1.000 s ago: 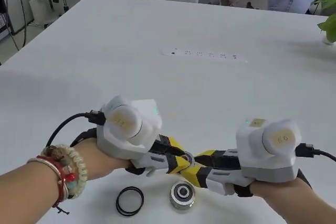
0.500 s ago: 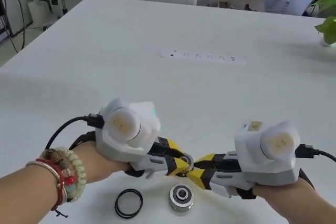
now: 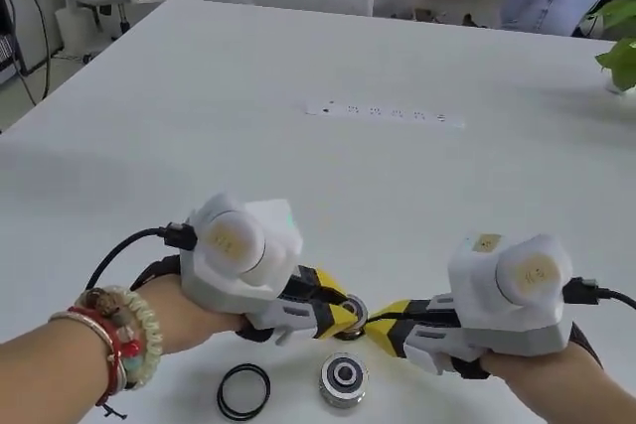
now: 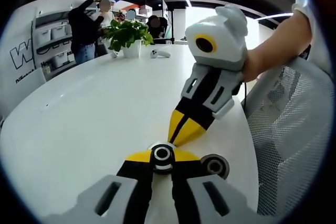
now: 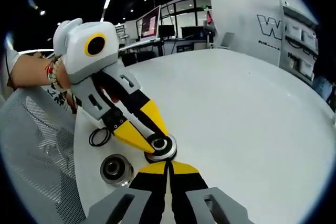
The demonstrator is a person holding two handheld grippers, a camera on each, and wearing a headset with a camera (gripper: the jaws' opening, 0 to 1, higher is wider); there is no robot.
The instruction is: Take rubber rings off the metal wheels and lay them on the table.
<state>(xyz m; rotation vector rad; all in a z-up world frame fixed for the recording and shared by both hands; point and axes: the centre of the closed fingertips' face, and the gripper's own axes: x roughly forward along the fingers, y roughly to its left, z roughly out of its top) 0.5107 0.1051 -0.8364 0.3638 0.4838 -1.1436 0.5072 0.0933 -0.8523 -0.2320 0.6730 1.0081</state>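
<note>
— Over the table [image 3: 298,166], near its front edge, we're clenching a wheel [image 4: 161,155] in the left gripper [image 3: 341,311].

— The right gripper [image 5: 167,163] is sitting closed, tips at the rim. We can't tell if it's nipping rubber.

— We're judging the rubber soft and stretchy, the metal slick. We're aiming for the outer edge.

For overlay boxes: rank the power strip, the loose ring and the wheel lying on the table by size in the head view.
1. power strip, clearly longest
2. ring and wheel: nearly alike, not ranked
</note>
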